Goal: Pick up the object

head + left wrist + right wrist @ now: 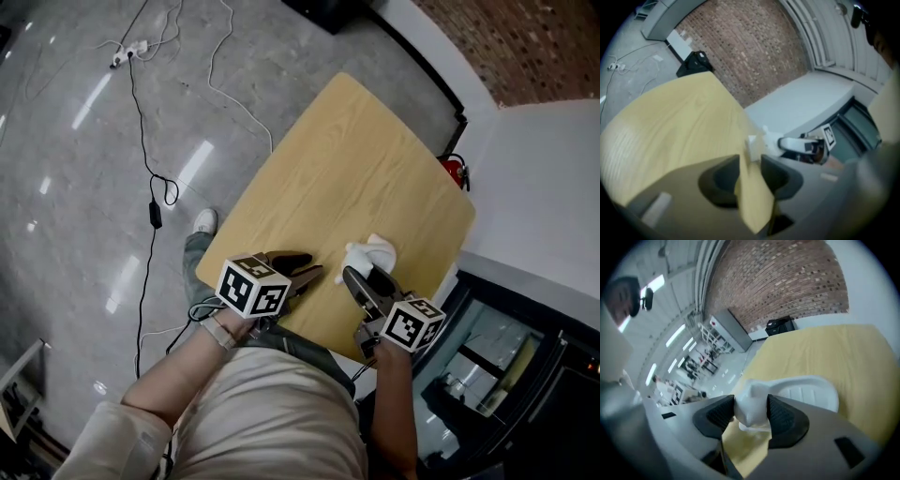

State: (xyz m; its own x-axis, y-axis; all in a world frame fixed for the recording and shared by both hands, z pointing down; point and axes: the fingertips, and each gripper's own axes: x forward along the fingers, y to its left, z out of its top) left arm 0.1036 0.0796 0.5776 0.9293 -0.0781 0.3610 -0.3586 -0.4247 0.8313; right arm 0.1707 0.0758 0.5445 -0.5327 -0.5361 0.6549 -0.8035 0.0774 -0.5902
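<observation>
Grey polished floor fills the head view from 7 through 12 o'clock, with light glare streaks on it. Light wooden table with rounded corners runs from centre out toward 1 o'clock. Brick wall at 1 o'clock, beyond the table. Person's beige trousers at 6 o'clock, forearms reaching to the near table edge. Left gripper sits over the near edge, marker cube behind it, pointing toward 3 o'clock. Its own view shows the jaws partly apart, with only table wood in the gap and nothing held. Right gripper is just at 3 o'clock of the left one and points toward 12. In its own view both dark pads press against the raised part of the white plastic object, so it is gripped. A flat ribbed section of the object extends past the jaws toward 2 o'clock. The object is near the table's near right edge; I cannot tell whether it rests on the wood or is clear of it. Black cable trails across the floor at 10 o'clock. Red fire extinguisher stands at the table's 3 o'clock corner. White shoe is on the floor at 9 o'clock of the left gripper. Power strip lies at 11 o'clock.
</observation>
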